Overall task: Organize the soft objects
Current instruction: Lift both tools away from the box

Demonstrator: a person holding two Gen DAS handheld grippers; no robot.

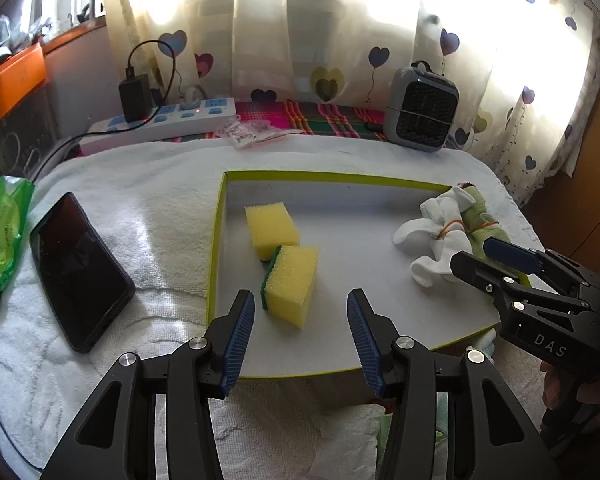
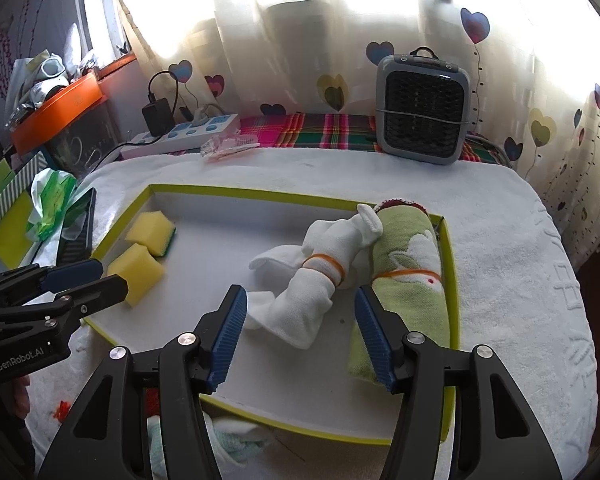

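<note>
Yellow sponges (image 1: 280,256) sit grouped at the tray's (image 1: 214,248) left edge, rolled socks (image 2: 308,276) and towel (image 2: 410,272) along its right, both claws, left (image 1: 301,336) and right (image 2: 300,332), open and empty above them.

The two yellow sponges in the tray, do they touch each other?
Touching. In the left wrist view, the near sponge meets the far sponge at one corner, no gap.

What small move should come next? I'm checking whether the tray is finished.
Probably lift both away. The left hand-held gripper and the right hand-held gripper are open and empty, and two sponges, the white sock bundle and the green rolled towel already lie in the tray. More cloth shows just outside its near edge, possibly next.
</note>
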